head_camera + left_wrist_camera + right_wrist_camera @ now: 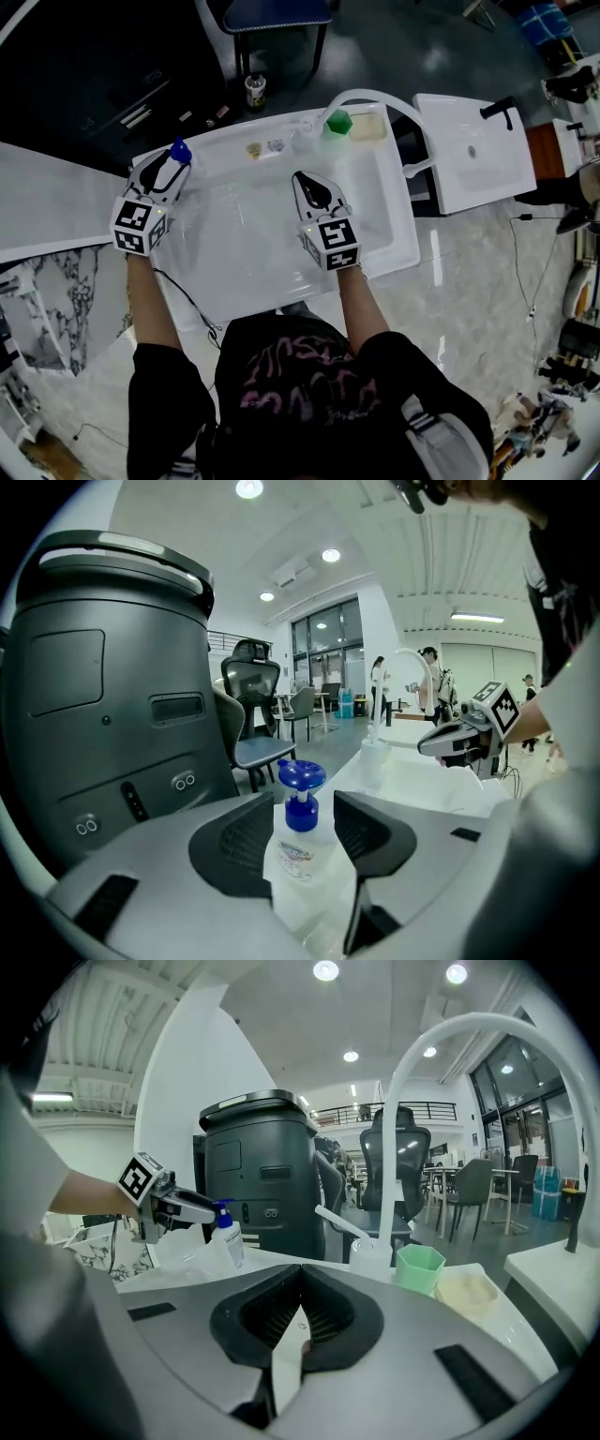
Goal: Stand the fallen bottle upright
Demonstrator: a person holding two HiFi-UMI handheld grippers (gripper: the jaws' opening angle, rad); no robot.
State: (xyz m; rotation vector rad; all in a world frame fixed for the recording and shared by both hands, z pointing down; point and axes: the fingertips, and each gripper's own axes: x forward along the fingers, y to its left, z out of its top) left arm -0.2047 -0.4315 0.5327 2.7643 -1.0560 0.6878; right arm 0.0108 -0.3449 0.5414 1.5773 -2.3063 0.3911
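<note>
Now left gripper (pixel 304 799) is sitting jaws apart around the bottle (pixel 305 864), which is standing upright on the sink (pixel 262 234) rim's left corner. Best is backing straight off, brushing neither side. Right gripper (pixel 301 1274) is idling closed.

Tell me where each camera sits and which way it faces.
Head view: on the person's head, facing steeply down at the white rectangular sink; shows head, forearms, left gripper and right gripper.
Left gripper view: rides the left gripper, facing along its open jaws at the upright clear plastic bottle with blue pump between them.
Right gripper view: rides the right gripper, facing past its shut jaws toward the mint-green cup.
Shared: all three show the bottle and left gripper.
</note>
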